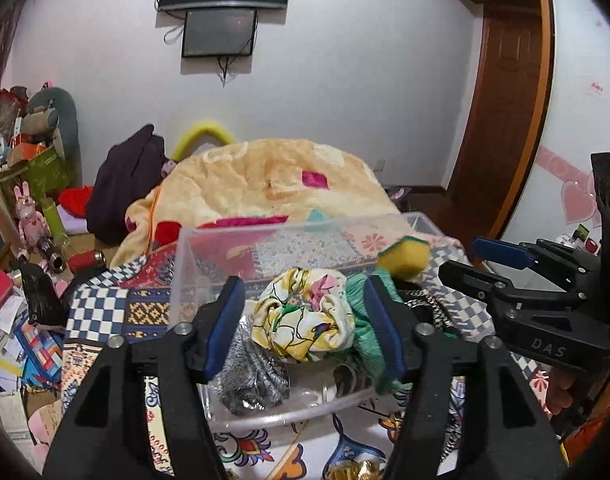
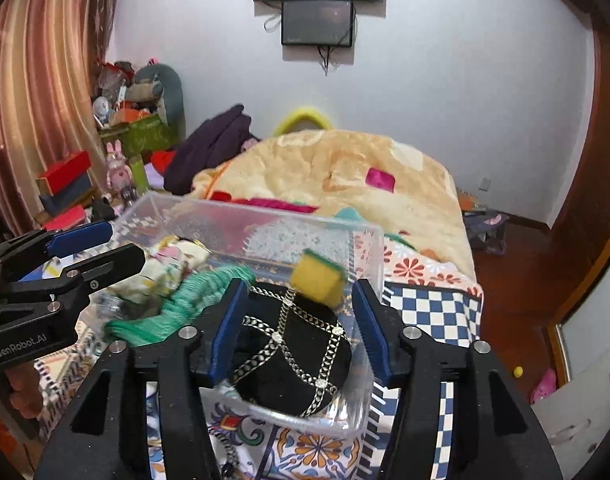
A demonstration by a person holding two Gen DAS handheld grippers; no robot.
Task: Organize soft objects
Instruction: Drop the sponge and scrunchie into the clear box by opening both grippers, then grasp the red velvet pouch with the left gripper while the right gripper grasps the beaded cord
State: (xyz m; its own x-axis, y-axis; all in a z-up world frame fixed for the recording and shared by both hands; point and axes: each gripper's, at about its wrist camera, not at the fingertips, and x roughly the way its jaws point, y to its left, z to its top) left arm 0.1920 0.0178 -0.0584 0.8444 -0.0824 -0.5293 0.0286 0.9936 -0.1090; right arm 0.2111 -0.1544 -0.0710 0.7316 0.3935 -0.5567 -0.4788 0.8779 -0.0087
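Observation:
A clear plastic bin [image 1: 209,236] [image 2: 369,240] stands on the patterned bed cover. In it lie a yellow floral cloth [image 1: 305,316] [image 2: 165,268], a green knitted piece [image 1: 365,320] [image 2: 177,308], a grey sparkly cloth [image 1: 249,372] and a black hat with silver chains [image 2: 293,352]. A yellow-green sponge [image 1: 405,256] [image 2: 317,280], blurred, is in the air above the bin, touching neither gripper. My left gripper [image 1: 303,320] [image 2: 101,248] is open and empty over the bin's left part. My right gripper [image 2: 301,328] [image 1: 469,258] is open and empty over the hat.
A cream blanket [image 1: 273,180] [image 2: 337,164] is heaped on the bed behind the bin. A dark garment [image 1: 125,188], boxes, toys and papers crowd the left floor. A wooden door [image 1: 505,120] is at the right.

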